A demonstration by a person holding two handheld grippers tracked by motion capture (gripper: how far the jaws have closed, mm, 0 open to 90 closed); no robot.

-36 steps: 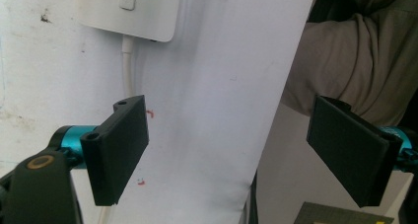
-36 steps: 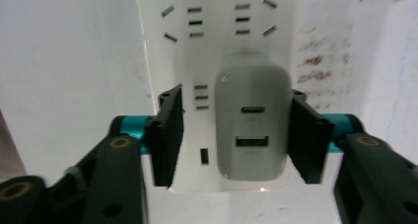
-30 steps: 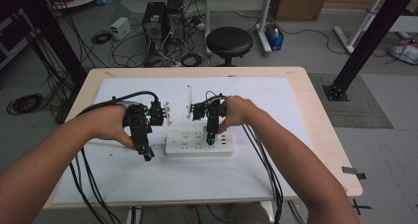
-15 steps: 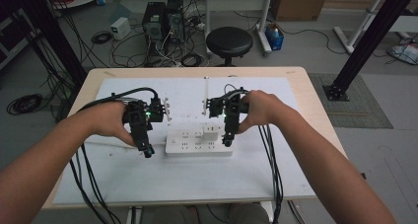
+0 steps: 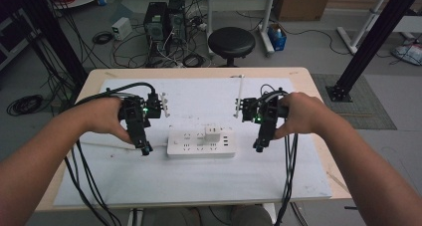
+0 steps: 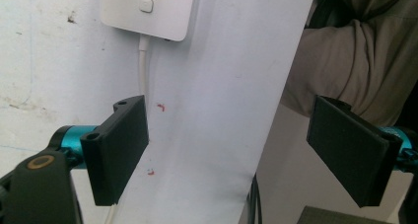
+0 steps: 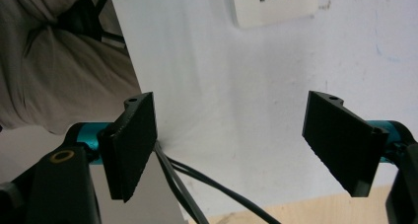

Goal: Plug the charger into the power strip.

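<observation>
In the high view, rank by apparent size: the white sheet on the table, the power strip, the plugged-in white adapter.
1. white sheet, by far the largest
2. power strip
3. white adapter, plugged into the strip, smallest

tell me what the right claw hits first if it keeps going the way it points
Probably the white sheet on the table: the right claw is open with nothing between its jaws, angled down at bare sheet just short of the power strip. Depth is hard to judge.

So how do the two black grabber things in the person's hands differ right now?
The left gripper sits at the power strip's left end; the right gripper stands off its right end. The right's jaws have just been opening. Both are open and hold nothing.
</observation>
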